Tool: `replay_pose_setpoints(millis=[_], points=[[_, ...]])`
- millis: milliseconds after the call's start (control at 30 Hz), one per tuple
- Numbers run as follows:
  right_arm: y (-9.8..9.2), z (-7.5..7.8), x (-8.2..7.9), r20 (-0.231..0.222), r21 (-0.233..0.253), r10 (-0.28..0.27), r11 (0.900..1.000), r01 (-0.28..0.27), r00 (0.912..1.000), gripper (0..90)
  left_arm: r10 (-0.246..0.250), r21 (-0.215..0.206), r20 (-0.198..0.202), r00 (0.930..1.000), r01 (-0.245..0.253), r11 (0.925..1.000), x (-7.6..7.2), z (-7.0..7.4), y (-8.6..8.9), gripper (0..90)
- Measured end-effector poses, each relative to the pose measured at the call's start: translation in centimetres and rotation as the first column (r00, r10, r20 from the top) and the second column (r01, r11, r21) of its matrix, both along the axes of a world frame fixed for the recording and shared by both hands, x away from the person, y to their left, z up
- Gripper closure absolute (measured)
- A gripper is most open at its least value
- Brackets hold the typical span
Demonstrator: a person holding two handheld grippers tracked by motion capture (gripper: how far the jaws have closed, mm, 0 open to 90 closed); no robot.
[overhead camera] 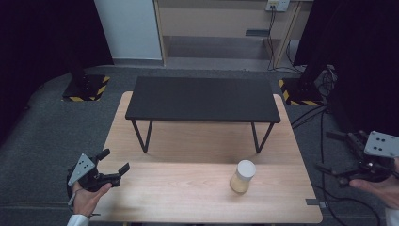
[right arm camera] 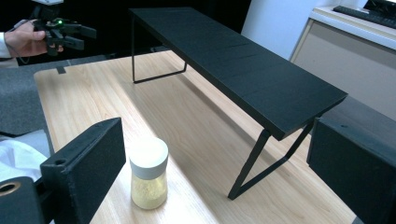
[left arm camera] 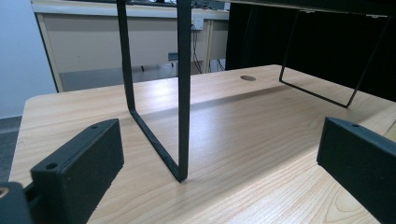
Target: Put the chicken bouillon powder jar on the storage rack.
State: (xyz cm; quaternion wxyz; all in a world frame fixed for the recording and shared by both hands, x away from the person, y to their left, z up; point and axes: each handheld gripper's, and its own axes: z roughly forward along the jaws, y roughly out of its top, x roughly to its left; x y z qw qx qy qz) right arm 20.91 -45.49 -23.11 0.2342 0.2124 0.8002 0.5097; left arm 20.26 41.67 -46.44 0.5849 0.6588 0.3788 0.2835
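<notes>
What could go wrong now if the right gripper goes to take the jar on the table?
1. The jar is tall and narrow with a white lid. If one jaw of the right gripper touches it first, it could tip over.
2. The jar stands near the shelf leg. A wide approach might knock that leg.
3. The right gripper is off the table edge, so coming in low might hit the edge.

A jar (overhead camera: 243, 177) is showing a white lid over pale yellow contents, sitting on a light wood-grain table (overhead camera: 188, 197). The raised shelf (overhead camera: 202, 99) and both grippers' jaws are looking matte black, while yellow-and-black hazard stripes (overhead camera: 101, 87) are edging the floor stands.
</notes>
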Motion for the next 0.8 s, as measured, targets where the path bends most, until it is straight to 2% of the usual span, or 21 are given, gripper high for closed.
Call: replay_pose_setpoints(millis=[333,600,800], points=[[-0.2,-1.0,1.0,-0.007,0.005,0.027,1.000,-0.027,0.9996,4.3,-0.001,0.005,-0.007,1.0000,0.001,1.0000,0.0,0.0,0.0,0.0],[0.2,-2.7,2.8,-0.031,-0.003,0.081,0.997,-0.081,0.9962,4.3,-0.002,0.007,-0.009,1.0000,0.002,1.0000,0.0,0.0,-0.1,0.0],[0.8,-4.4,4.3,-0.063,-0.002,0.128,0.992,-0.129,0.9897,4.6,0.000,0.009,-0.010,0.9999,0.000,1.0000,0.0,0.1,-0.1,0.0]])
